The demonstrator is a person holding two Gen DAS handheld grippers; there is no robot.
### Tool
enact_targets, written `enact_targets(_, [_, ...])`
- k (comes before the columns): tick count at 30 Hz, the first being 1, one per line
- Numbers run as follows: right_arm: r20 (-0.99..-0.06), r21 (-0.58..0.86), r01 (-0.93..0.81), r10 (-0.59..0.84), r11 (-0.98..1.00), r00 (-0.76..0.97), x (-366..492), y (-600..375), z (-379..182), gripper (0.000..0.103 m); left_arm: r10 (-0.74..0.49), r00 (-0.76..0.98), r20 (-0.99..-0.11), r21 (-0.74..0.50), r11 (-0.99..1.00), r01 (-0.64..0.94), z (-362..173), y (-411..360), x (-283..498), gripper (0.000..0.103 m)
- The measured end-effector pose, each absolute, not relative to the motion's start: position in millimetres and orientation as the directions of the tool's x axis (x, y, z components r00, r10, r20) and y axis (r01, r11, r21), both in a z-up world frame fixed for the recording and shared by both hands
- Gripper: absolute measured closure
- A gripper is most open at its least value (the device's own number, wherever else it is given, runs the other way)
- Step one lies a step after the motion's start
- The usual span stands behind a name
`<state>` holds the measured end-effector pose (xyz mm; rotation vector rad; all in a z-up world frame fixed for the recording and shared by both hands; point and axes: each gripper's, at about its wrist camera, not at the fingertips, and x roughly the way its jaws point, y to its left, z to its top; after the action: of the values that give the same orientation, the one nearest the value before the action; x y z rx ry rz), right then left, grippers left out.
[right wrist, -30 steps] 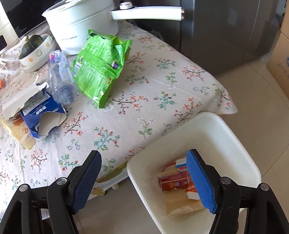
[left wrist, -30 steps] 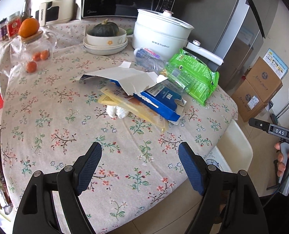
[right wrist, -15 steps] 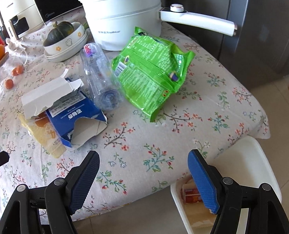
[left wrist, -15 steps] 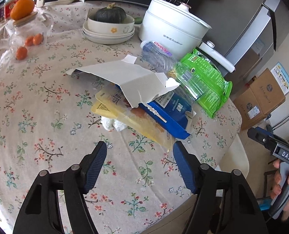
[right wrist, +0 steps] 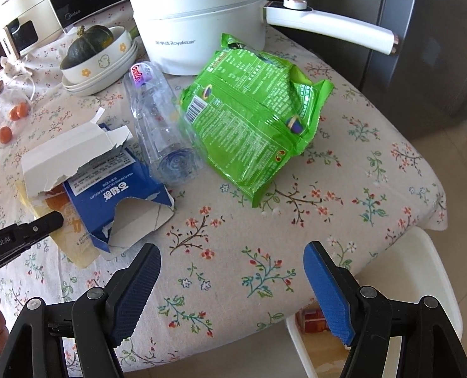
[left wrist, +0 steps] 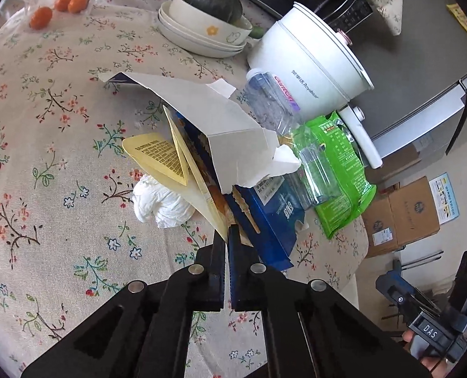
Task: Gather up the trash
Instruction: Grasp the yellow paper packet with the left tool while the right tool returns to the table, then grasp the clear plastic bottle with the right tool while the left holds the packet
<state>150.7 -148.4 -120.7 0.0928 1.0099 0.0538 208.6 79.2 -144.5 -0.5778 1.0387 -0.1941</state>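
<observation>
My left gripper [left wrist: 226,236] is shut on the near corner of a yellow plastic wrapper [left wrist: 164,159], which also shows in the right wrist view [right wrist: 75,245] under a torn blue and white carton [left wrist: 233,145] [right wrist: 107,186]. A crumpled white tissue [left wrist: 160,201] lies left of it. A clear plastic bottle [right wrist: 160,126] and a green snack bag [right wrist: 252,119] lie further right. My right gripper [right wrist: 231,283] is open and empty above the table's near edge. A white bin [right wrist: 435,286] holding some trash stands on the floor below it.
A white electric pot [right wrist: 201,15] with a long handle, stacked bowls holding a dark squash [right wrist: 91,47], a microwave and small oranges [left wrist: 56,8] stand at the back of the flowered tablecloth [right wrist: 265,267]. A grey fridge [right wrist: 422,47] and cardboard boxes [left wrist: 403,211] are to the right.
My left gripper has moved forward to the trash pile and shut on the yellow wrapper. My right gripper has moved up from over the bin toward the table, still open.
</observation>
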Motion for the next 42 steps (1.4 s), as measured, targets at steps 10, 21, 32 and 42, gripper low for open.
enact_targets(10, [-0.836, 0.096, -0.003, 0.082, 0.995, 0.542, 140, -148, -117, 0.024, -0.405, 0.504, -0.763, -0.494, 0.868, -0.05, -101, 113, 148, 0.103])
enact_targets(21, [-0.828, 0.094, -0.046, 0.104, 0.995, 0.552, 150, -120, -117, 0.024, -0.335, 0.602, -0.725, -0.426, 0.905, -0.009, -64, 162, 114, 0.103])
enact_targets(32, [-0.857, 0.0, -0.12, 0.062, 0.993, 0.512, 251, -85, -121, 0.026, -0.257, 0.629, -0.733, -0.361, 0.932, -0.04, -54, 180, 157, 0.103])
enact_targets(42, [-0.92, 0.003, -0.187, 0.076, 0.982, 0.386, 334, -55, -162, 0.037, -0.266, 0.674, -0.689, -0.415, 0.908, -0.065, -35, 188, 183, 0.103])
